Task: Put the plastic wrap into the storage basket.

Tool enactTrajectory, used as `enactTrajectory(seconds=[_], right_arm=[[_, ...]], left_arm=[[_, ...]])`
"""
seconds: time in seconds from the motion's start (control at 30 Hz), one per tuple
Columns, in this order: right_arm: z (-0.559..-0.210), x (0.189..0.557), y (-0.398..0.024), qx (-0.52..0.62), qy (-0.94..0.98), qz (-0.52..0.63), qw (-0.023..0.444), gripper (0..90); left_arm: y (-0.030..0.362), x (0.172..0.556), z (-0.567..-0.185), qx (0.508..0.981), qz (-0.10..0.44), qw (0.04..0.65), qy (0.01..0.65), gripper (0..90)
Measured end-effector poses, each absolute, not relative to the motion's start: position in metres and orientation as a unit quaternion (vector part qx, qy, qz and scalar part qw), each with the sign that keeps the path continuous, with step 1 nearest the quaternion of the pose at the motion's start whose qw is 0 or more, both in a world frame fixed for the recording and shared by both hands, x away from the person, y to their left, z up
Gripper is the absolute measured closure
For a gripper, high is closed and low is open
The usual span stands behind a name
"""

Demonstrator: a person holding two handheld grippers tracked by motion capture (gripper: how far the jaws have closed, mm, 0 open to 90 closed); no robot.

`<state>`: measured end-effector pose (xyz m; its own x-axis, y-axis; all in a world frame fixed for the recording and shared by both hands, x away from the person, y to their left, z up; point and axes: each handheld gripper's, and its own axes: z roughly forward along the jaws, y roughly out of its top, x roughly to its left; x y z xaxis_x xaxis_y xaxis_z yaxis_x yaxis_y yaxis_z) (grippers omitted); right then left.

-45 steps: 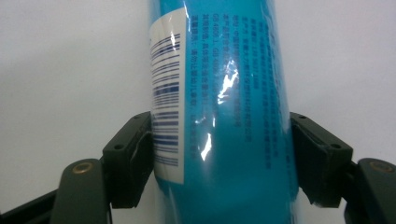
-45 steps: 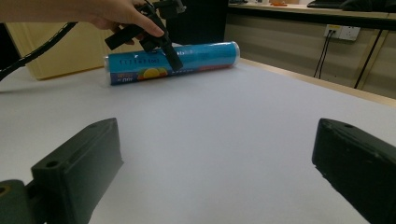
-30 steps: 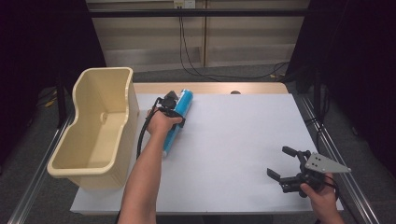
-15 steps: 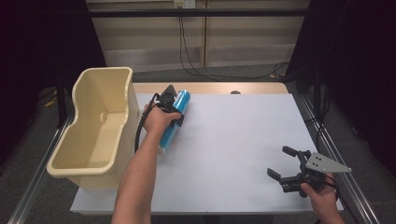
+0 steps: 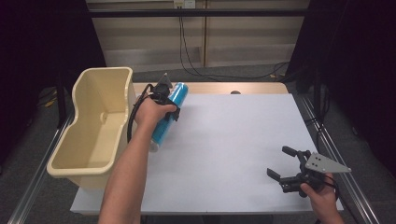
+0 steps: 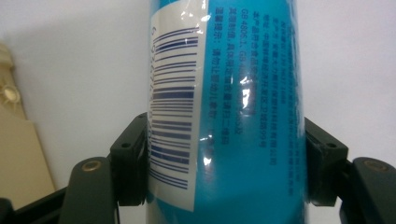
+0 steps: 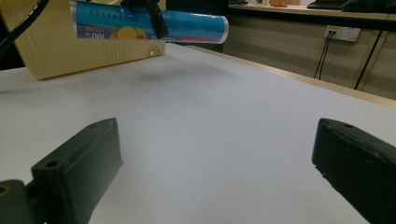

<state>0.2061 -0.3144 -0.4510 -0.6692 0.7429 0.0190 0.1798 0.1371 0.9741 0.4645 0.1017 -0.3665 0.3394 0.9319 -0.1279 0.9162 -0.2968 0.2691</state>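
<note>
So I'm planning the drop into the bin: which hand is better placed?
Left: its claw grips the blue tube right beside the cream bin. The right claw sits open, far across the table.

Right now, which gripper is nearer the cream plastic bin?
Left. The left gripper, clamped on the blue tube, sits beside the cream plastic bin; the right gripper is across the table.

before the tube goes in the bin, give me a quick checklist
1. Left gripper shut on the tube: ok, jaws press both its sides.
2. Tube off the table: ok, shadow beneath it in the right gripper view.
3. Tube over the bin: not ok, it hangs beside the rim.
4. Bin has room: ok, nothing inside.
5. Right gripper out of the way: ok, open, at the near right corner.
</note>
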Motion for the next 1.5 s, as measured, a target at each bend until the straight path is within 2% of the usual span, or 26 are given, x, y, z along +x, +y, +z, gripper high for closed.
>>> enactTrajectory(seconds=[0.87,1.5], right_arm=[[-0.449,0.205,-0.314,0.322,0.711,0.574,0.248,0.6],[-0.448,0.205,-0.313,0.320,0.711,0.575,0.249,0.7]], left_arm=[[0.124,0.440,-0.298,0.787,0.022,0.160,0.595,32.2],[0.167,0.416,-0.254,0.771,0.024,0.160,0.616,32.2]])
